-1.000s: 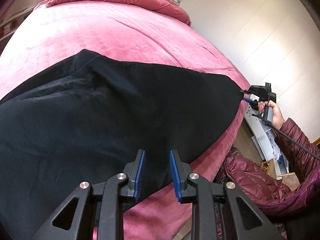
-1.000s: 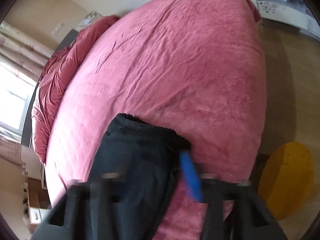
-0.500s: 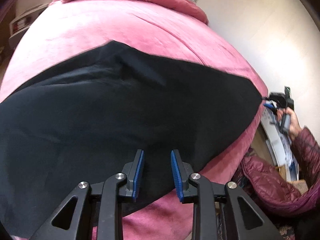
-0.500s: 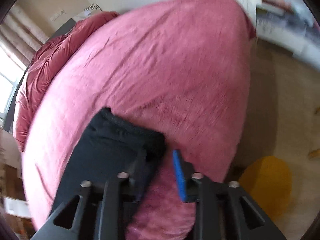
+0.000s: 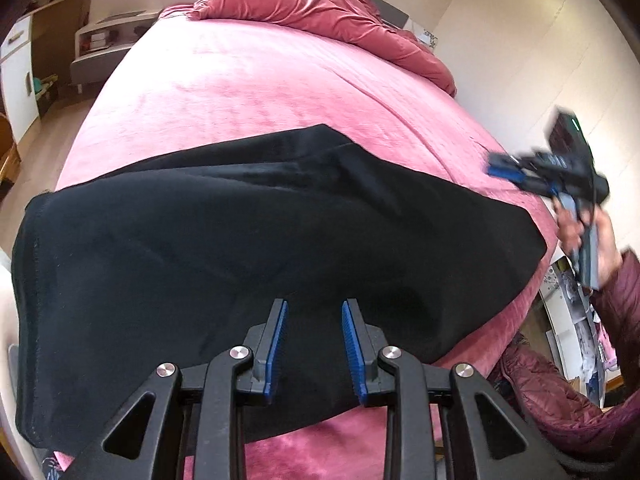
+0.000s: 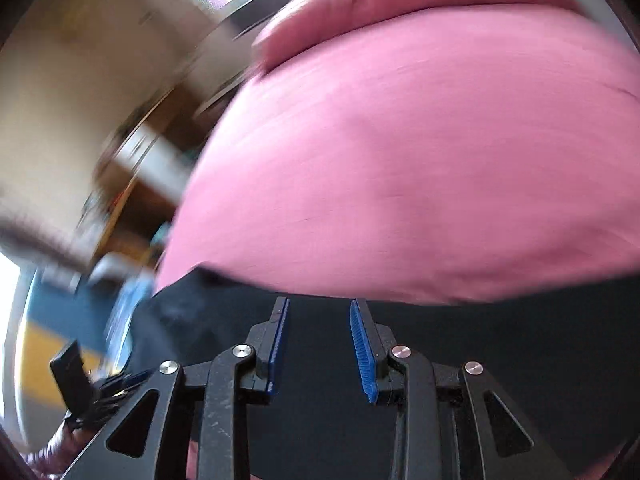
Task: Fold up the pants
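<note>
The black pants (image 5: 240, 240) lie spread flat across the near part of the pink bed (image 5: 260, 80). My left gripper (image 5: 314, 308) is open and empty, hovering over the pants' near edge. My right gripper (image 5: 504, 168) shows in the left wrist view, held in the air off the bed's right side, clear of the pants. In the blurred right wrist view my right gripper (image 6: 320, 308) is open and empty above the dark pants (image 6: 480, 352).
A bunched red duvet (image 5: 320, 8) lies at the head of the bed. A grey bench (image 5: 108, 40) and white cabinet (image 5: 16, 72) stand at the left. The wall runs along the bed's right side. My other gripper (image 6: 80, 376) shows low left in the right wrist view.
My right gripper has let go of the pants' end and swung up and away from the bed edge. The left gripper has risen and pulled back, still open. The pants now lie flat.
</note>
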Tool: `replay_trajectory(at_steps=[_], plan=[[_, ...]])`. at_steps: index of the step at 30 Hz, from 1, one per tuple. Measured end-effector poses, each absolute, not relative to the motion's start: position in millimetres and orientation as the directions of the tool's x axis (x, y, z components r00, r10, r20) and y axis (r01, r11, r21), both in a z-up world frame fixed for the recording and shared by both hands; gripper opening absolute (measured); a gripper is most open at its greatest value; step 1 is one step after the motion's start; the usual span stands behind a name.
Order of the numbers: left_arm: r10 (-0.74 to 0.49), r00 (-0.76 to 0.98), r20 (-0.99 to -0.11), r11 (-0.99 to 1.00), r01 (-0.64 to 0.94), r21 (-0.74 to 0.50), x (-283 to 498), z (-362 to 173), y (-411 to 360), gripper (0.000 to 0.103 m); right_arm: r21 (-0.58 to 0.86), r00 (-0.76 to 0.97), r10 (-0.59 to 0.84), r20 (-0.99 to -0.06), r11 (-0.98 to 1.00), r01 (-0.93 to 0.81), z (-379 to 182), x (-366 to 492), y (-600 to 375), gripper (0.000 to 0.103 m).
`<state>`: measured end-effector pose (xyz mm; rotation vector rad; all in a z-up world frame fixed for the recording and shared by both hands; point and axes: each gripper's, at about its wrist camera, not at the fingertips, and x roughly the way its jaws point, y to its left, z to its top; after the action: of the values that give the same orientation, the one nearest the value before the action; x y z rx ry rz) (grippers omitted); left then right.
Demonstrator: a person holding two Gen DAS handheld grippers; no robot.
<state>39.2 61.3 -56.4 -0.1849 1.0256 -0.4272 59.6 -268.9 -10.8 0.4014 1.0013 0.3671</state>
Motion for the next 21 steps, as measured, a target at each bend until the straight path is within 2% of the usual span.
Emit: replay_trajectory(at_steps=[3,8,13,17,19,21], plan=[[-0.417,0.45,-0.79,0.908,0.246,-0.34,37.7,-60.4,69.1,0.028,0.477,0.38,0.538,-0.752,0.843,-0.249,-18.4,98.4,-190.9,0.032],[-0.413,0.458,-0.787,0.91,0.242,-0.336,37.5,-63.2,78.9,0.028,0.487,0.231,0.574,-0.786,0.804,-0.341,-40.5,143.4,-112.2,0.033],[-0.419,0.456,-0.786,0.908,0.227,-0.352,38.0,-67.1,84.5,0.028,0.423,0.145,0.505,-0.851,0.822,-0.382,-64.9,161.5,-72.6,0.032],[-0.414,0.447,-0.793,0.91,0.215,-0.354,39.9,-72.9,86.0,0.028,0.415,0.082,0.498,-0.863,0.793,-0.446,-75.7,165.5,-52.0,0.018],[-0.413,0.445,-0.794,0.91,0.21,-0.356,45.6,-75.6,83.3,0.028,0.379,0.103,0.48,-0.871,0.791,-0.48,-73.9,162.6,-46.2,0.011],[-0.381,0.458,-0.803,0.925,0.189,-0.331,49.8,-77.3,83.3,0.028,0.314,0.176,0.448,-0.877,0.81,-0.495,-68.7,159.2,-46.4,0.009]])
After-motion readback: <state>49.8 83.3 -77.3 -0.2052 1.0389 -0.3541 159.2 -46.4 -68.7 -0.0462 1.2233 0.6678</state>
